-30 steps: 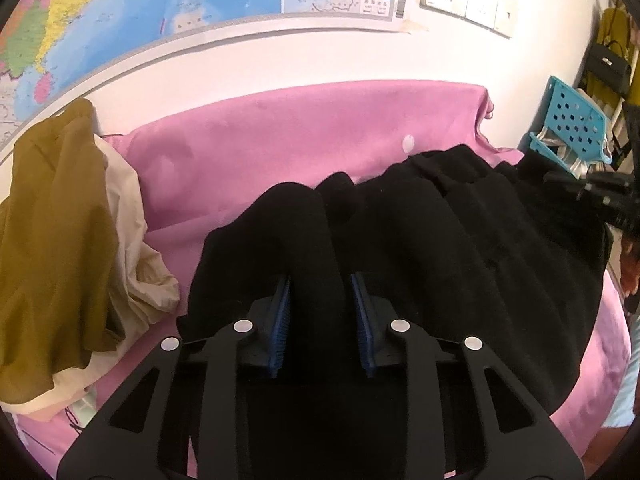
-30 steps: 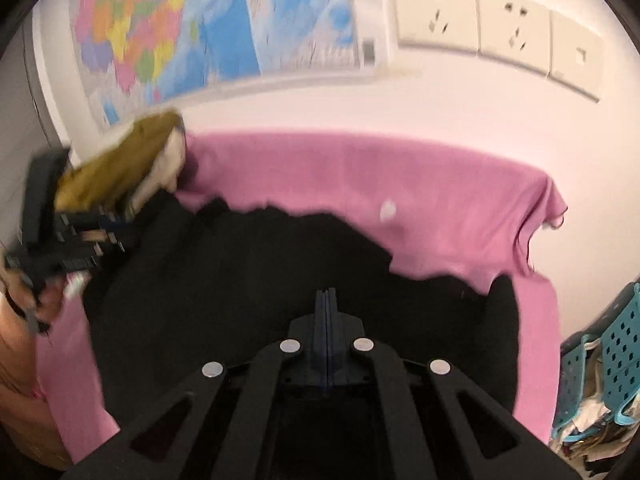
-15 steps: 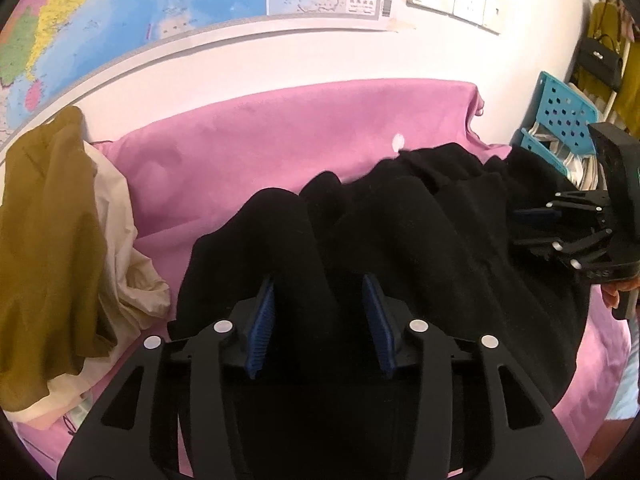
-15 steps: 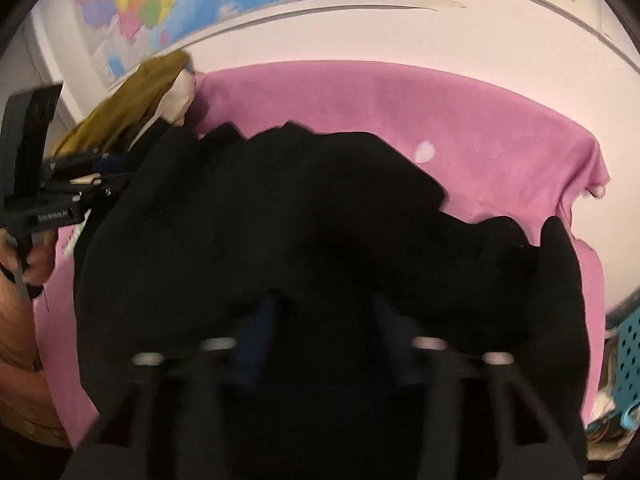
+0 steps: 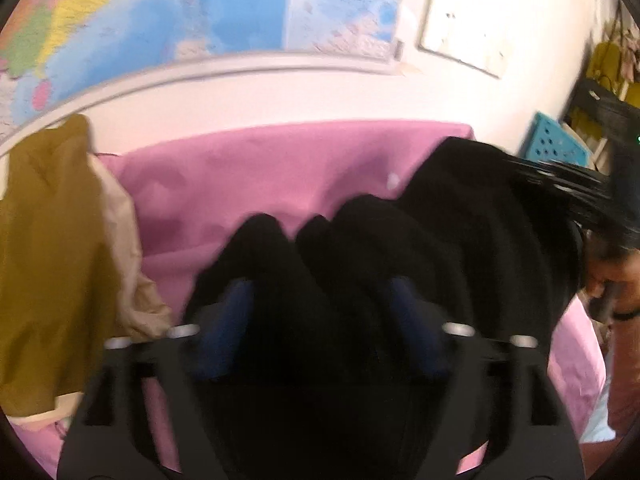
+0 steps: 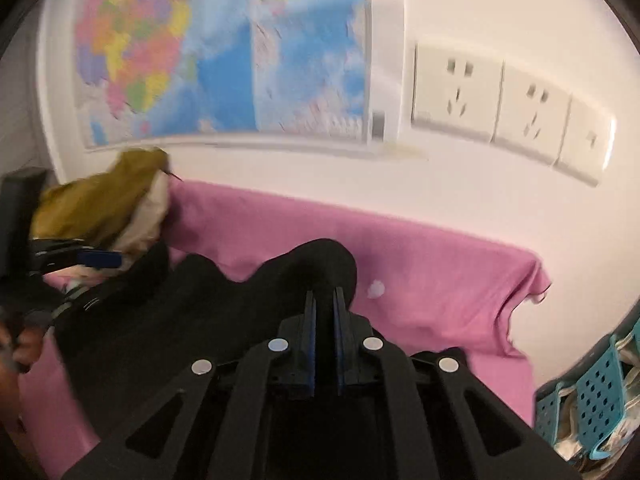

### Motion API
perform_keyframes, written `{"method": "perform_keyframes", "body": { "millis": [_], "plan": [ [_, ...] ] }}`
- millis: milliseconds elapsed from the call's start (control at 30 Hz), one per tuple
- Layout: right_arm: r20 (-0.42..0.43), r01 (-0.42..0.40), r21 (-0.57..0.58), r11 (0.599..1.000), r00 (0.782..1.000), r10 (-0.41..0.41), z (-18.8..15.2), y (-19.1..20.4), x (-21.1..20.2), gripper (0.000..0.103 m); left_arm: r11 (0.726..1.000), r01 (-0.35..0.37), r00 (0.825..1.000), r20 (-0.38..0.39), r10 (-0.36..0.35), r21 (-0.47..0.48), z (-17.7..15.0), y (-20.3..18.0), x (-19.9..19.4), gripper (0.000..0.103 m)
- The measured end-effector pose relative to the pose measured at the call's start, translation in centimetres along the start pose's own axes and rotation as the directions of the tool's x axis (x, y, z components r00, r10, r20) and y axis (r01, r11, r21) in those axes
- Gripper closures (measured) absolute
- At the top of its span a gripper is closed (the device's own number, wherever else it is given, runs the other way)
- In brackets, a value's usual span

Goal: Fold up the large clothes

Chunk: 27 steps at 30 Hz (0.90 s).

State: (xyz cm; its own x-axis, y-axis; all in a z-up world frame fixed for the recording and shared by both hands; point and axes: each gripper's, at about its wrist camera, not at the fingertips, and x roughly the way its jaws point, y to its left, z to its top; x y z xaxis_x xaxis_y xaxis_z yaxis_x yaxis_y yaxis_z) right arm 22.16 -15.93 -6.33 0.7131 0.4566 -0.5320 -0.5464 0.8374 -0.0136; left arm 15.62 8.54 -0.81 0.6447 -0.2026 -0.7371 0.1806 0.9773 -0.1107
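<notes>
Both grippers point down at the black garment (image 5: 400,248) on the pink cover (image 5: 260,168). The left gripper (image 5: 320,320) is opening, cloth between its released fingers. The right gripper (image 6: 324,312) is clenched on a raised fold.

Counts for you: one black garment (image 6: 168,320) on one pink sheet (image 6: 420,264). One olive garment (image 5: 44,248) and one beige garment (image 5: 128,264), heaped together. One wall map (image 6: 224,52). Three wall sockets (image 6: 456,96): two show pin holes, the third is partly glared out. You've got two grippers in play. Blue perforated baskets (image 6: 592,388): at least one, count unclear.
</notes>
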Motion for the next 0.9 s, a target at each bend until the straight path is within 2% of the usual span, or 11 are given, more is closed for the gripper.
{"method": "perform_keyframes", "body": {
  "millis": [100, 167, 200, 267, 367, 500, 567, 633, 667, 733, 900],
  "plan": [
    [-0.166, -0.007, -0.021, 1.0, 0.986, 0.004, -1.8, 0.3, 4.8, 0.09, 0.995, -0.088, 0.993, -0.072, 0.092, 0.055, -0.6, -0.6, 2.7, 0.031],
    [-0.205, -0.009, -0.052, 0.999, 0.979, -0.001, -3.1, 0.4, 5.7, 0.076, 0.992, -0.106, 0.988, -0.103, 0.112, 0.063, -1.0, -0.5, 4.2, 0.036],
    [-0.209, 0.0, -0.052, 0.999, 0.978, -0.011, -3.5, 0.3, 5.3, 0.058, 0.992, -0.107, 0.988, -0.104, 0.113, 0.063, -1.2, -0.4, 4.5, 0.036],
    [-0.17, 0.023, -0.028, 0.999, 0.985, -0.028, -3.9, -0.7, 3.0, 0.032, 0.994, -0.1, 0.99, -0.089, 0.105, 0.051, -1.4, 0.0, 4.5, 0.036],
    [-0.087, 0.047, 0.017, 0.999, 0.995, -0.045, -5.1, -2.9, -1.6, 0.03, 0.994, -0.104, 0.991, -0.075, 0.107, 0.042, -1.4, 0.4, 4.3, 0.028],
    [-0.053, 0.129, 0.157, 0.979, 0.991, -0.122, -8.4, -6.8, -5.7, 0.013, 0.995, -0.095, 0.995, -0.022, 0.096, 0.044, -2.2, 0.3, 2.7, 0.025],
    [-0.113, 0.167, 0.155, 0.974, 0.982, -0.151, -10.3, -7.8, -5.2, 0.014, 0.994, -0.099, 0.995, -0.001, 0.099, 0.045, -2.9, 0.5, 1.6, 0.023],
    [-0.16, 0.111, 0.203, 0.973, 0.984, -0.079, -12.0, -9.1, -4.1, 0.063, 0.993, -0.117, 0.993, -0.001, 0.117, 0.03, -3.7, 1.1, 0.7, 0.021],
    [-0.154, 0.049, 0.283, 0.958, 0.988, -0.005, -12.6, -10.3, -3.5, 0.065, 0.993, -0.112, 0.994, -0.009, 0.112, 0.022, -3.9, 1.7, 0.6, 0.02],
    [-0.146, 0.057, 0.308, 0.95, 0.989, -0.012, -12.7, -10.7, -3.1, 0.062, 0.99, -0.14, 0.99, -0.034, 0.14, 0.0, -4.6, 2.6, 0.5, 0.019],
    [-0.082, 0.048, 0.454, 0.89, 0.997, -0.012, -13.1, -10.8, -5.9, 0.027, 0.981, -0.166, 0.986, -0.025, 0.165, -0.099, -6.1, 4.1, -2.1, 0.013]
  ]
}}
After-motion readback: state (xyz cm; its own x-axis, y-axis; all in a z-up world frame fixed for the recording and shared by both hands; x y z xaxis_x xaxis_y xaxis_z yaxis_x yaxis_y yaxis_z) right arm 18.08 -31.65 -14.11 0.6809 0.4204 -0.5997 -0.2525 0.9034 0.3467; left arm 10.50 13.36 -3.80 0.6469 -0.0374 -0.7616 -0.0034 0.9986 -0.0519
